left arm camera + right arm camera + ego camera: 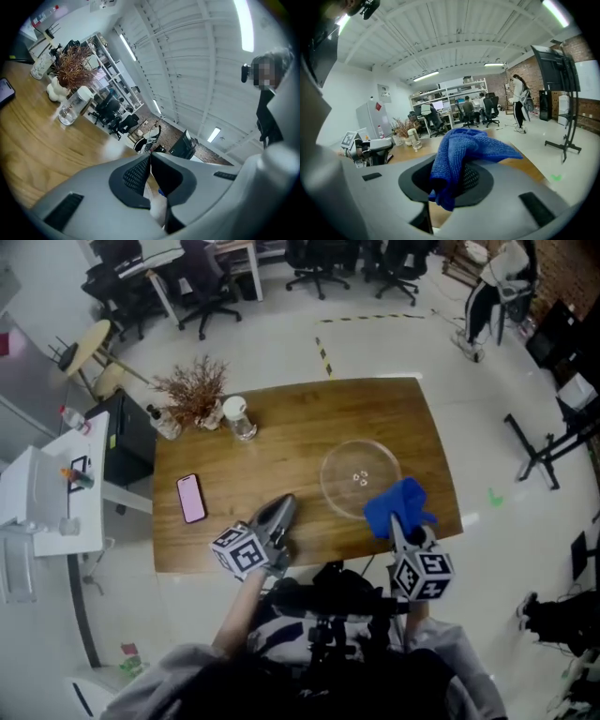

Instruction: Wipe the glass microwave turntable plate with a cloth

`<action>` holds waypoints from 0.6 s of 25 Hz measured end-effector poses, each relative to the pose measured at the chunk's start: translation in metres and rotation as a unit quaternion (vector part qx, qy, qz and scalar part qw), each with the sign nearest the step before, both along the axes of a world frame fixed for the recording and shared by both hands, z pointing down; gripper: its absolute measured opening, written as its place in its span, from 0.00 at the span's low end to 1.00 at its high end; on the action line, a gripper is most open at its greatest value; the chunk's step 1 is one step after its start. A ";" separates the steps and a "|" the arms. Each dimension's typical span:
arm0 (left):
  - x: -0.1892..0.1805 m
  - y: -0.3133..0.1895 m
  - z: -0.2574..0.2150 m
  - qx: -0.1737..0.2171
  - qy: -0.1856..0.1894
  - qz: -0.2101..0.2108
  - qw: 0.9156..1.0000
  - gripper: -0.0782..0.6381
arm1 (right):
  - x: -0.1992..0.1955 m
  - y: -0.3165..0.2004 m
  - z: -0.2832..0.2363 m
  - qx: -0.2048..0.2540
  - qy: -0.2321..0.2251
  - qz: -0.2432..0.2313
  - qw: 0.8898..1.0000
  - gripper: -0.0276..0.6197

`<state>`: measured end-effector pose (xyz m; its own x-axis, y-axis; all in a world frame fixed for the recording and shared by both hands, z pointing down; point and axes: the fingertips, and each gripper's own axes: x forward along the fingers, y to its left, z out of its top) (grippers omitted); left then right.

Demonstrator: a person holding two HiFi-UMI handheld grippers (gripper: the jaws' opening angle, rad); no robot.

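The clear glass turntable plate [361, 479] lies flat on the wooden table [281, 442], right of centre. My right gripper [395, 520] is at the plate's near right rim, shut on a blue cloth [397, 503] that bunches over its jaws and overlaps the rim. In the right gripper view the blue cloth [459, 147] drapes over the right gripper [457, 164] and hides the plate. My left gripper [283, 504] rests near the table's front edge, left of the plate and apart from it. The left gripper [149, 155] has its jaws shut with nothing between them.
A pink phone [191, 498] lies on the table's left part. A clear bottle [240, 418] and a vase of dried twigs [192, 390] stand at the back left. White cabinets [47, 502] sit left of the table, office chairs farther back.
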<state>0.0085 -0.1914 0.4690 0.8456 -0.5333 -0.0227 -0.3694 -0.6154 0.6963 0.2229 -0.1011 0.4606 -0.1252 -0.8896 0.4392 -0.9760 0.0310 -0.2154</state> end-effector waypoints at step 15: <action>0.004 -0.019 0.027 -0.029 -0.059 -0.070 0.995 0.10 | -0.027 -0.190 0.050 -0.018 0.002 -0.176 0.984 0.16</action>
